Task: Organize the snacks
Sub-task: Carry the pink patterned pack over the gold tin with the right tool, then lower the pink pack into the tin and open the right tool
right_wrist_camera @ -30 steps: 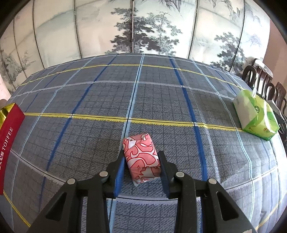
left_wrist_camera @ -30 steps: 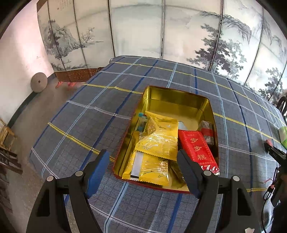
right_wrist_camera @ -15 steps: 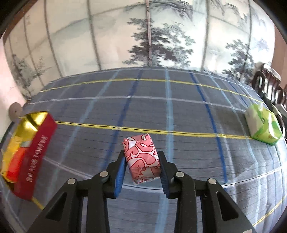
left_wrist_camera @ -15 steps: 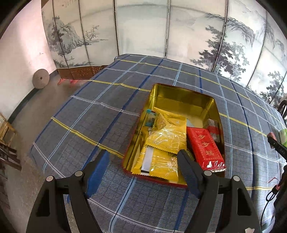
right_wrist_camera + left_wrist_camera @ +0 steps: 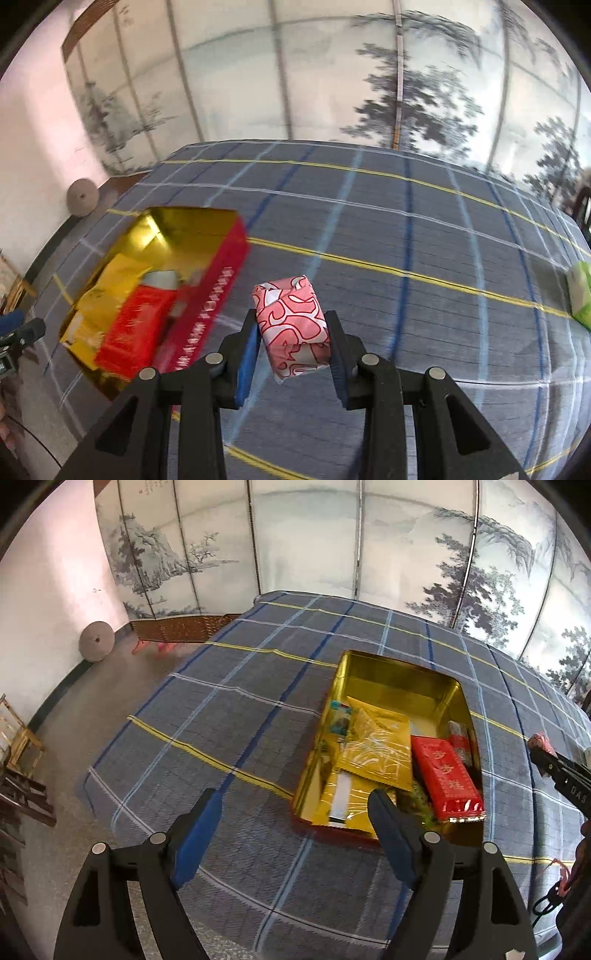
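A gold tin with a red outside point(image 5: 399, 672) point(image 5: 218, 280) lies open on the checked tablecloth. It holds yellow snack packets point(image 5: 376, 753), a red box with gold characters point(image 5: 447, 779) point(image 5: 136, 328) and smaller sweets. My right gripper point(image 5: 293, 338) is shut on a pink-and-white wrapped snack point(image 5: 291, 325) and carries it above the cloth, right of the tin. That gripper point(image 5: 543, 755) also shows at the right edge of the left wrist view. My left gripper point(image 5: 295, 823) hangs over the cloth at the tin's near left corner, its jaws opening with nothing between them.
A green-and-white tissue pack point(image 5: 580, 295) lies at the table's far right. A painted folding screen point(image 5: 332, 546) stands behind the table. Off the table's left edge are the floor, a round grey disc point(image 5: 96, 641) against the wall and wooden furniture point(image 5: 18, 738).
My right gripper has swung left and up with the pink snack, bringing the tin well into its view. The left gripper's view has barely shifted, the tin sliding a little to the right.
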Available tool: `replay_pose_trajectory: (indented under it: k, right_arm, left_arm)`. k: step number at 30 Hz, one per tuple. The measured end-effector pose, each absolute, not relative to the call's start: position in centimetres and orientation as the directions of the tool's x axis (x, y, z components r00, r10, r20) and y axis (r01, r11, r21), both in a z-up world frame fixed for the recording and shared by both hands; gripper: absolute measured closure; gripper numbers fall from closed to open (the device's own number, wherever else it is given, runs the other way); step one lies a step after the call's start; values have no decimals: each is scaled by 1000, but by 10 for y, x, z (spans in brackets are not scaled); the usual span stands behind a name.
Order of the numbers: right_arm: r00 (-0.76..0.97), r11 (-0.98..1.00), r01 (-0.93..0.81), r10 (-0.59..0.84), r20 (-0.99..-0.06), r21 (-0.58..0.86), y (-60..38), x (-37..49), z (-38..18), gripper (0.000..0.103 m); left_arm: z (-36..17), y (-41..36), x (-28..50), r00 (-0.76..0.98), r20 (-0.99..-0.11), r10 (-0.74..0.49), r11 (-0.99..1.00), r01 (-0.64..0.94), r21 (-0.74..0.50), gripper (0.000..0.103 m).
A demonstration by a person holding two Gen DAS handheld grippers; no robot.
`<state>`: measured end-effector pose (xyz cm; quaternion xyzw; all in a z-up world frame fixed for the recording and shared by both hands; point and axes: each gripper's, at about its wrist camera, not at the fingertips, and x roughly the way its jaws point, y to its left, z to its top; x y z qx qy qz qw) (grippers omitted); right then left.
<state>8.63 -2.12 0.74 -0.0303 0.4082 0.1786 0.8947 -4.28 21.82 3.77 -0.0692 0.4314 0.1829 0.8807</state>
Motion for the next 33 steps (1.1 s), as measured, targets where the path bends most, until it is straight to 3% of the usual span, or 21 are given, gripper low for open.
replay_pose_trajectory:
  k: [14, 33]
  right_arm:
    - [552, 869, -485, 388, -738, 94, 54, 73, 17, 69]
    - [504, 851, -520, 377, -777, 75, 108, 78, -8, 69]
  left_arm:
    - [39, 246, -57, 534, -790, 300, 896, -441, 42, 23]
    - [34, 268, -71, 505, -800, 324, 876, -479, 52, 23]
